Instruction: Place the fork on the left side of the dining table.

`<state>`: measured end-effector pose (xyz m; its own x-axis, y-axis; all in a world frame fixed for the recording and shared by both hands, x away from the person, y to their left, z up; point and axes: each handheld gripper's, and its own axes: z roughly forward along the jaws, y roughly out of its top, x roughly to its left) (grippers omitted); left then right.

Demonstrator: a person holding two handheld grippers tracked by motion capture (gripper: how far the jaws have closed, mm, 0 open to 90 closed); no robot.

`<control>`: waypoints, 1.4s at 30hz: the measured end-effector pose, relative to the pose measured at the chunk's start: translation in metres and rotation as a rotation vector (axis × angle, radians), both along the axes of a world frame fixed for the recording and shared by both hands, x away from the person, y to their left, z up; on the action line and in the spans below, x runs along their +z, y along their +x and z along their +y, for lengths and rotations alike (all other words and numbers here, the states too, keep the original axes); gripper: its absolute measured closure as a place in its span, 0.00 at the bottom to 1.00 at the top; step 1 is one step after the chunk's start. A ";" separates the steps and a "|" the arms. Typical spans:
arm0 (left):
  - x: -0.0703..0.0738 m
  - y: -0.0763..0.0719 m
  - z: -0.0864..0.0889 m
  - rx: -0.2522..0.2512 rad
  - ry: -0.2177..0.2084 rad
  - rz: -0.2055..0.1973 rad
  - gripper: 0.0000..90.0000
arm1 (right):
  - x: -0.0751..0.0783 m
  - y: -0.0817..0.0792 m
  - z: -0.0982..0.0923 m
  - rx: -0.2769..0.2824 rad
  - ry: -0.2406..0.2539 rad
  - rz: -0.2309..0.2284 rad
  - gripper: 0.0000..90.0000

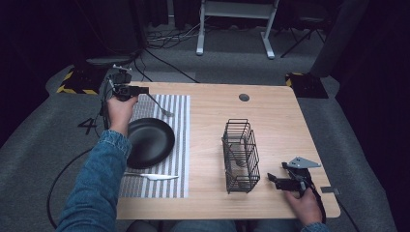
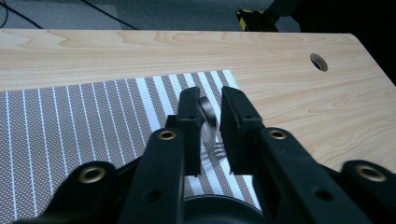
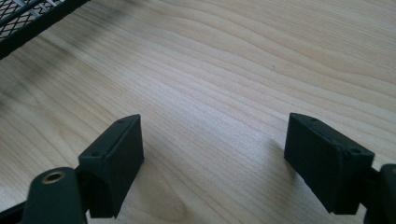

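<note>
Fork (image 2: 211, 133) lies between the slackened jaws of my left gripper (image 2: 212, 105) on the striped placemat (image 2: 93, 121) beyond the black plate (image 1: 150, 141), apparently being set there as cutlery, while my right gripper (image 3: 212, 154) rests spread and empty.

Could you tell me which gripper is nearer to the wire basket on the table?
Right. The right gripper rests on the table just beside the wire basket, jaws wide apart. The left gripper is across the table, over the striped placemat, with a fork between its jaws.
</note>
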<state>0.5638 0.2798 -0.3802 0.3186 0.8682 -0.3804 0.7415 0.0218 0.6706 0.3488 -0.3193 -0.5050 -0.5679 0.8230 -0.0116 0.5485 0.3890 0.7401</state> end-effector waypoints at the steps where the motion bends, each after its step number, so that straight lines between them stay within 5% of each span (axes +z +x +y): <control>1: 0.000 0.000 0.000 0.000 0.000 0.000 0.83 | 0.000 0.000 0.000 0.000 0.000 0.000 0.22; 10: -0.007 0.005 0.008 0.023 -0.047 0.005 0.75 | 0.000 0.000 0.000 -0.001 0.000 -0.001 0.22; 21: -0.017 0.006 0.015 0.034 -0.021 0.006 0.70 | 0.000 0.001 0.000 -0.004 0.000 -0.002 0.22; 30: -0.039 0.007 0.033 0.076 -0.016 0.056 0.69 | 0.000 0.001 0.000 -0.006 -0.001 -0.002 0.22; 42: -0.048 0.009 0.028 0.054 0.022 0.074 0.69 | 0.000 0.001 0.000 -0.009 0.000 -0.001 0.22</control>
<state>0.5725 0.3080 -0.4284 0.2432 0.8917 -0.3818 0.7869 0.0488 0.6151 0.3496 -0.3190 -0.5050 -0.5605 0.8280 -0.0125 0.5513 0.3844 0.7404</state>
